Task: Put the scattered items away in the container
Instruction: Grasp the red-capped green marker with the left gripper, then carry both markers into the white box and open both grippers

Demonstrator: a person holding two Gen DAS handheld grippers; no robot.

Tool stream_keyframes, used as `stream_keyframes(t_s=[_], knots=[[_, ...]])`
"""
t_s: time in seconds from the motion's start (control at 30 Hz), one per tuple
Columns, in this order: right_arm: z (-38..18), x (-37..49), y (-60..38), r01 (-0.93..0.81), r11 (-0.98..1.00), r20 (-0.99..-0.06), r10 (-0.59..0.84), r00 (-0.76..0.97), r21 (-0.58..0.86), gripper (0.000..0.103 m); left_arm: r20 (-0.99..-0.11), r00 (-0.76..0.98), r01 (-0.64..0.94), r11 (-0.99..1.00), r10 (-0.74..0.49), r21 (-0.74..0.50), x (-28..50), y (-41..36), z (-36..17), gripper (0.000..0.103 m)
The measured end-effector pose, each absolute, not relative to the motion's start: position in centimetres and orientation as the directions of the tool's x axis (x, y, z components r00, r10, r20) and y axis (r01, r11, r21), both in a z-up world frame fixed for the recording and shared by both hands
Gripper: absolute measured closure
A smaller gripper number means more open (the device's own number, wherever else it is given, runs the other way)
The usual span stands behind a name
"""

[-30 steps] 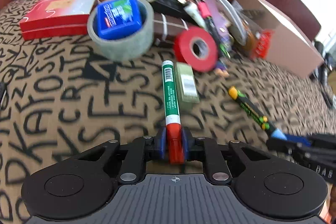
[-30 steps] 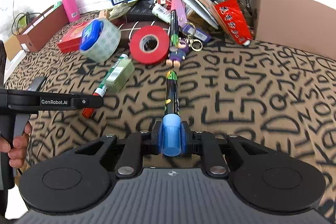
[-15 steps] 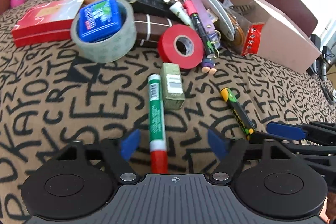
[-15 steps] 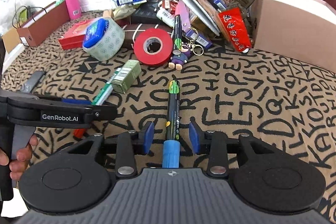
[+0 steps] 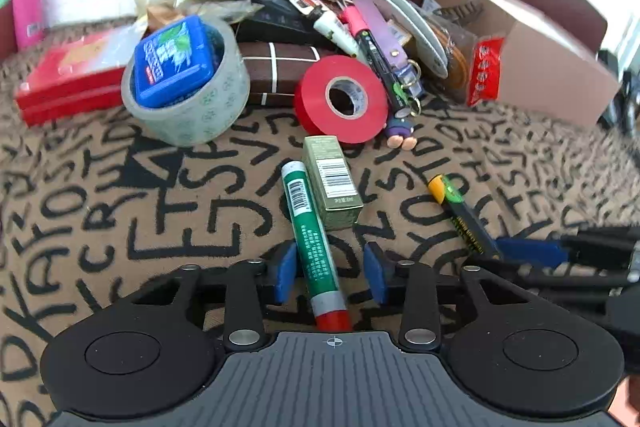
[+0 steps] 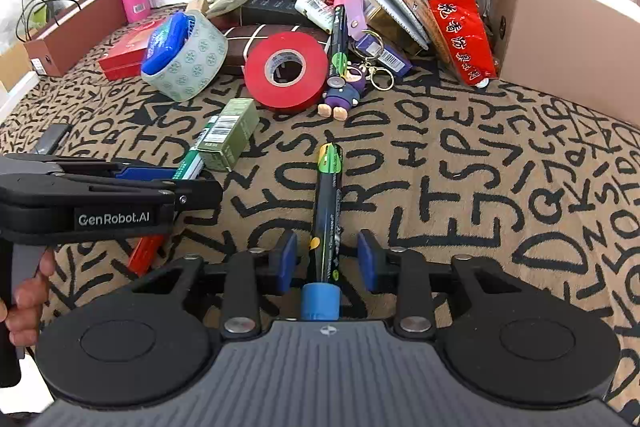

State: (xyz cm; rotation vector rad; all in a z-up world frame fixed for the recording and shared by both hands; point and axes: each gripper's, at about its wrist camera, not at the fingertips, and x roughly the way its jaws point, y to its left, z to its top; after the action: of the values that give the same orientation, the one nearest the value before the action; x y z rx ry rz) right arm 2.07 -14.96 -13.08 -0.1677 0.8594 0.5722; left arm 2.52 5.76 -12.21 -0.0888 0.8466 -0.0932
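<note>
A green marker point(image 5: 312, 227) with a red cap lies on the lettered cloth between the fingers of my left gripper point(image 5: 331, 273). Its jaws are closing, with gaps still showing on both sides of the barrel. A black marker point(image 6: 327, 211) with a blue cap lies between the fingers of my right gripper point(image 6: 327, 261). Those jaws are closing too, and the pads stand clear of the marker. The cardboard box point(image 6: 560, 27) stands open at the far right. Seen from the right wrist, the left gripper point(image 6: 192, 187) sits low over the green marker point(image 6: 188, 167).
A small green carton point(image 5: 332, 183) lies against the green marker. Beyond it are a red tape roll point(image 5: 340, 99), a clear tape roll point(image 5: 188, 107) holding a blue tin, a red flat box point(image 5: 68, 83) and a heap of clutter beside the box. A hand point(image 6: 24, 299) grips the left handle.
A second ago both grippers were shut on their markers' caps. Both let go and slid further along the barrels; the left jaws opened wide, then narrowed around the green marker.
</note>
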Motion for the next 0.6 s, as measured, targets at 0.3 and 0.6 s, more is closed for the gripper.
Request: stream_keyframes(t_s=[0.3, 0.6], knots=[[-12.8, 1.3, -17.0, -0.507, 0.843, -0.729, 0.461, 0.506, 0.181, 0.085, -0.752, 0.626, 0.1, 0.977, -0.207, -0.186, 0.4, 4.0, -11.7, 0.092], [-9.8, 0.4, -21.6, -0.463, 0.835, -0.647, 0.533, 0.546, 0.297, 0.085, -0.684, 0.651, 0.227, 0.945, -0.328, -0.237, 0.8, 0.1, -7.4, 0.092]])
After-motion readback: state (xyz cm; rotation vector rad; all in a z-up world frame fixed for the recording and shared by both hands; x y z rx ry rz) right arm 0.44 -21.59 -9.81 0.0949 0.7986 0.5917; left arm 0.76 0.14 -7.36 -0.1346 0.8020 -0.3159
